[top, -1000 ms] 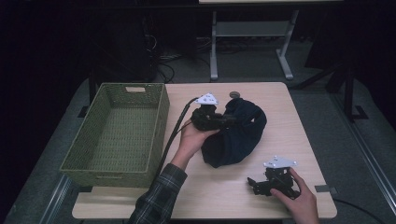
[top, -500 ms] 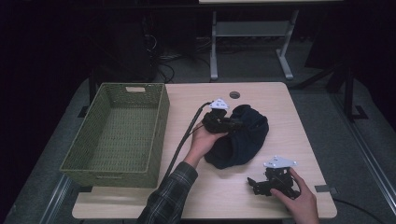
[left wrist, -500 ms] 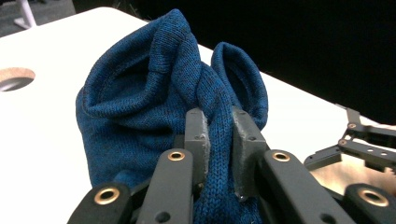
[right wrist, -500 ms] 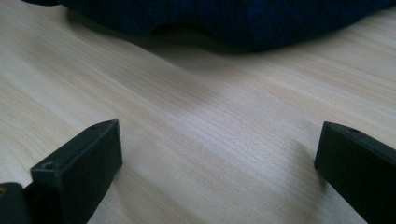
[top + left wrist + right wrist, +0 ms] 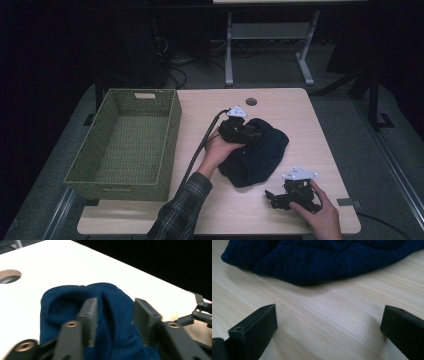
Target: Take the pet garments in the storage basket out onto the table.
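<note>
Dark-blue knitted cloth point(image 5: 257, 155) lies crumpled right of the middle of the wooden table point(image 5: 320, 125), its long axis running from far-right to near-left; the left gripper point(image 5: 239, 131) sits at its far-left edge, and in the left gripper view its jaws stand narrowly apart over a raised fold of the knit point(image 5: 110, 315), touching or nearly touching it, though whether they grip it I cannot tell; the right gripper point(image 5: 289, 195) rests on the bare wood just near of the cloth, jaws spread wide and holding nothing, the cloth's near edge point(image 5: 312, 267) lying ahead of them across a strip of tabletop; the left hand point(image 5: 220, 150) is plainly the nearer to a hold, so a lift would likely start there; the green woven basket point(image 5: 172, 135) stands empty at the left, with open table between it and the cloth; a round hole point(image 5: 251, 101) lies beyond at the far edge.
</note>
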Demonstrator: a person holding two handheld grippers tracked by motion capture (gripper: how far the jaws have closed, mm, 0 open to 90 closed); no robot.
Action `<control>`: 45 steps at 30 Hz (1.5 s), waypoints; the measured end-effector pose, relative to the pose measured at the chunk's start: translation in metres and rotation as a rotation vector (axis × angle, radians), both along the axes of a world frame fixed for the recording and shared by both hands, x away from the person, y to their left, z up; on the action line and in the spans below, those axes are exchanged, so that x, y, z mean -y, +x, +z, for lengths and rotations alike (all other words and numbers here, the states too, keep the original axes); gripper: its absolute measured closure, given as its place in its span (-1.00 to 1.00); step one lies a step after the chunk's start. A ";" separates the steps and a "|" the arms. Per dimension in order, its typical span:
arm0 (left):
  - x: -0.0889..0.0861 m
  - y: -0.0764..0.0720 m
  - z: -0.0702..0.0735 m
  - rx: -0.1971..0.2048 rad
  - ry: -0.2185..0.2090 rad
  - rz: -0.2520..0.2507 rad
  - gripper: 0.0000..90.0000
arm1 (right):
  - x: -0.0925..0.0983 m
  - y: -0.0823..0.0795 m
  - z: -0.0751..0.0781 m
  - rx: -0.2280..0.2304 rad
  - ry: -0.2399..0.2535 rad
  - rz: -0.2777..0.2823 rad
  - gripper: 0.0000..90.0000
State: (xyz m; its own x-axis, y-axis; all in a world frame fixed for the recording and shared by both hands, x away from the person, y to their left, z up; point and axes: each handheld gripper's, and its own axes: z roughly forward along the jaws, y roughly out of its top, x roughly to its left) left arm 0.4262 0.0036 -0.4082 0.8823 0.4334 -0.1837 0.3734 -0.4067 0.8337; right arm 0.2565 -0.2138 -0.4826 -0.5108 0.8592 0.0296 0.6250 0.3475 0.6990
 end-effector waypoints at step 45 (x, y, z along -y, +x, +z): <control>-0.088 -0.087 -0.002 0.065 0.076 0.130 -0.71 | 0.000 -0.001 0.000 -0.004 0.001 0.002 -0.99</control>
